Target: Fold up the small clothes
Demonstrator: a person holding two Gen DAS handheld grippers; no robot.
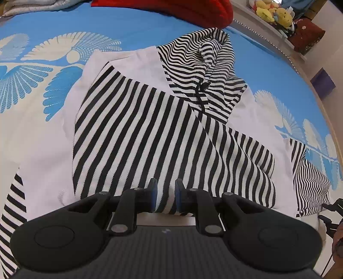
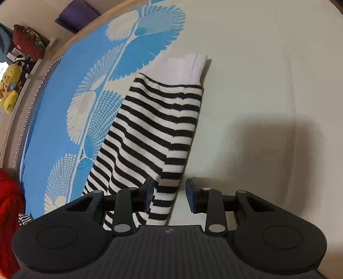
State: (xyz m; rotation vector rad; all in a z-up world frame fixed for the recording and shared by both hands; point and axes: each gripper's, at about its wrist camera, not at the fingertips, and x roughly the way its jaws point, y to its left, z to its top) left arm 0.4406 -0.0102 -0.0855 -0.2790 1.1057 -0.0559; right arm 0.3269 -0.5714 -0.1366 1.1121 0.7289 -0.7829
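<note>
A black-and-white striped hoodie (image 1: 150,120) lies spread across the middle of the left wrist frame on a blue bedspread (image 1: 133,28) printed with pale fan-shaped flowers, its hood (image 1: 205,64) bunched toward the upper centre. The left gripper (image 1: 166,196) sits at the lower centre with its blue pads (image 1: 153,198) a narrow gap apart over the garment's striped hem; whether they pinch the cloth cannot be told. In the right wrist frame the hoodie's striped sleeve (image 2: 154,133) runs from the lower centre up to its white ribbed cuff (image 2: 190,66) at the upper centre. The right gripper (image 2: 170,197) stands open wider, the sleeve's lower end lying against the left-hand pad and clear of the other. A red blanket (image 1: 188,8) fills the top centre, and yellow plush toys (image 1: 274,12) sit on a shelf at the upper right.
</note>
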